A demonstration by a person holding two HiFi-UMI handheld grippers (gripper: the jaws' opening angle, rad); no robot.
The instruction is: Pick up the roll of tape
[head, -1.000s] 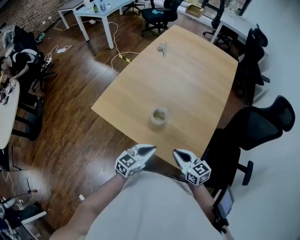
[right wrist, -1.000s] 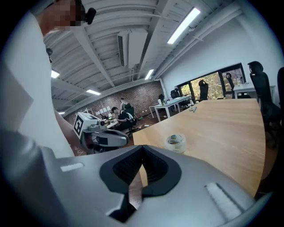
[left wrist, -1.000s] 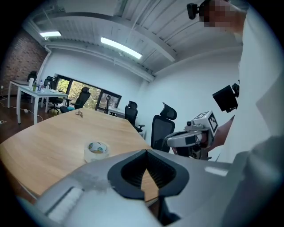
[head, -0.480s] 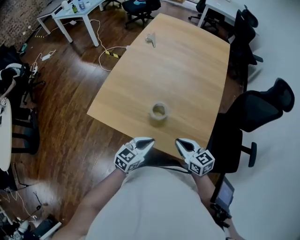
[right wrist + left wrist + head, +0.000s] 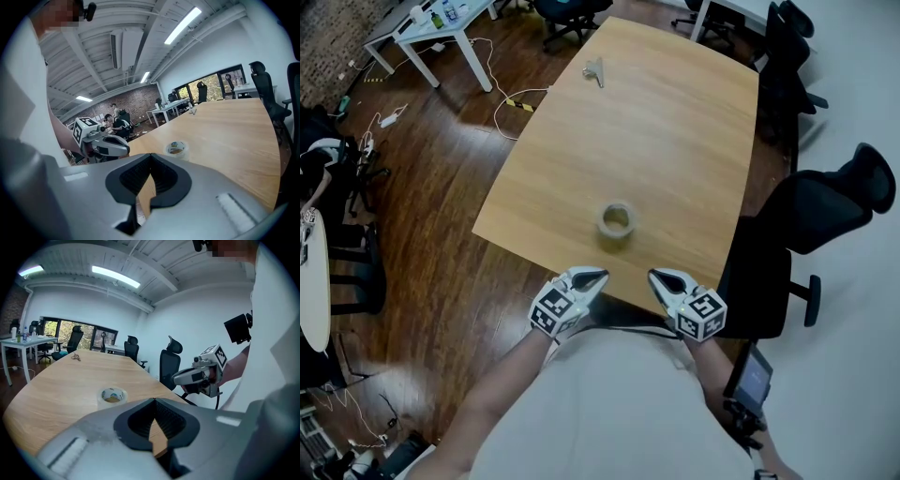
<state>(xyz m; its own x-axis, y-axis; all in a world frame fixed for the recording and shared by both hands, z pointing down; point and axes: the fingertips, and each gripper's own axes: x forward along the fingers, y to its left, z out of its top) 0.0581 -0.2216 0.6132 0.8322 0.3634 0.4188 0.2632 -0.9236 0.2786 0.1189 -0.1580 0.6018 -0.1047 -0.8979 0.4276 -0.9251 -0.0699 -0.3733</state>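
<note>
The roll of clear tape (image 5: 617, 223) lies flat on the wooden table (image 5: 675, 141), not far from its near edge. It also shows in the left gripper view as the tape (image 5: 112, 396) and in the right gripper view as the tape (image 5: 177, 148). My left gripper (image 5: 598, 276) and right gripper (image 5: 656, 276) hover side by side at the near edge, short of the roll, one to each side of it. Both are shut and hold nothing. The left gripper's own jaws (image 5: 153, 400) and the right gripper's own jaws (image 5: 151, 154) meet at their tips.
A small grey object (image 5: 596, 71) lies at the table's far end. Black office chairs (image 5: 825, 216) stand along the right side. A white table (image 5: 431, 23) and cables (image 5: 511, 98) are on the wooden floor to the left.
Both grippers have edged forward and a little down to the table's near edge. The tape has stayed where it was.
</note>
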